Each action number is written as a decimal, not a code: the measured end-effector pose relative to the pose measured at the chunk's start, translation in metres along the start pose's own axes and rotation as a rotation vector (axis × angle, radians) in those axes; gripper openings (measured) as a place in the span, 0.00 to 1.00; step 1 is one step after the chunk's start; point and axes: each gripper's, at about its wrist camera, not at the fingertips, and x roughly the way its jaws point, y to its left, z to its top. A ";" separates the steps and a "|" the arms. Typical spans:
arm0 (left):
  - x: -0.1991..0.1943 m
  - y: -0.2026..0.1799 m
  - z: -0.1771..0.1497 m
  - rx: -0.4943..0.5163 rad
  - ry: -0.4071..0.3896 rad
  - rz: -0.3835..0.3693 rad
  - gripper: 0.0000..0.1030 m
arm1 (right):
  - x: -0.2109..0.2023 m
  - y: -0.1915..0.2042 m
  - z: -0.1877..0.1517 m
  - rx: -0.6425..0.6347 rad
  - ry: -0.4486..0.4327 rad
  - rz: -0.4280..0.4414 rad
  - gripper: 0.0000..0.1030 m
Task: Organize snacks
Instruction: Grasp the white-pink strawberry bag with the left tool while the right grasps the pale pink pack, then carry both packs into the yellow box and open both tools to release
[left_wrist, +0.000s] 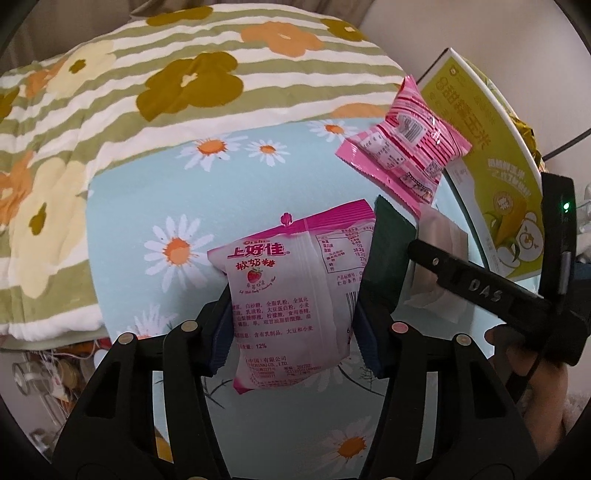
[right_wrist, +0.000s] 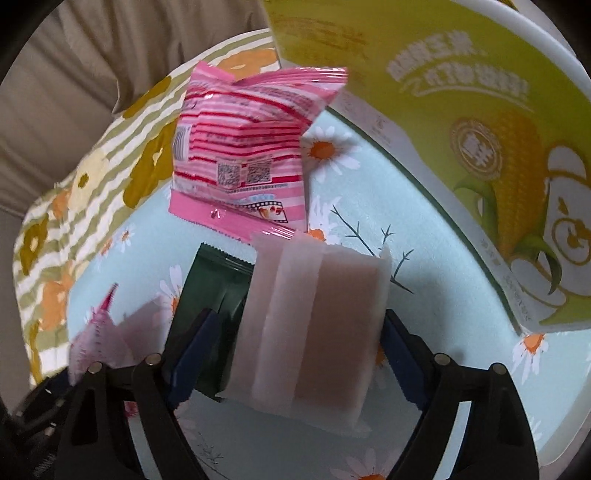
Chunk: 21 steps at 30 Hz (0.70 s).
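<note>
Strawberry candy packet (left_wrist: 291, 295) clamped in left gripper (left_wrist: 291, 328); right gripper (right_wrist: 295, 354) straddles translucent wafer packet (right_wrist: 310, 332), pads seemingly unpressed; daisy cloth (left_wrist: 147, 206) beneath; corn box (right_wrist: 480, 129) at two o'clock.

Box wall (right_wrist: 480, 110) blocks right; striped packet (right_wrist: 240, 155) ahead; left sheet (left_wrist: 129, 206) free.

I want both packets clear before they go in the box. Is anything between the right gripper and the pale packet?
Nothing visible does. The pale packet already sits between the right gripper's fingers; the dark green packet lies beside it, not blocking.
</note>
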 end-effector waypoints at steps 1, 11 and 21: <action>-0.001 0.001 0.000 -0.003 -0.003 0.000 0.51 | 0.000 0.001 -0.001 -0.021 -0.001 -0.014 0.74; -0.019 0.001 -0.004 -0.028 -0.041 -0.001 0.51 | -0.017 -0.006 -0.005 -0.071 -0.044 0.037 0.60; -0.068 -0.012 -0.001 -0.037 -0.153 -0.002 0.51 | -0.086 0.005 -0.003 -0.179 -0.159 0.117 0.60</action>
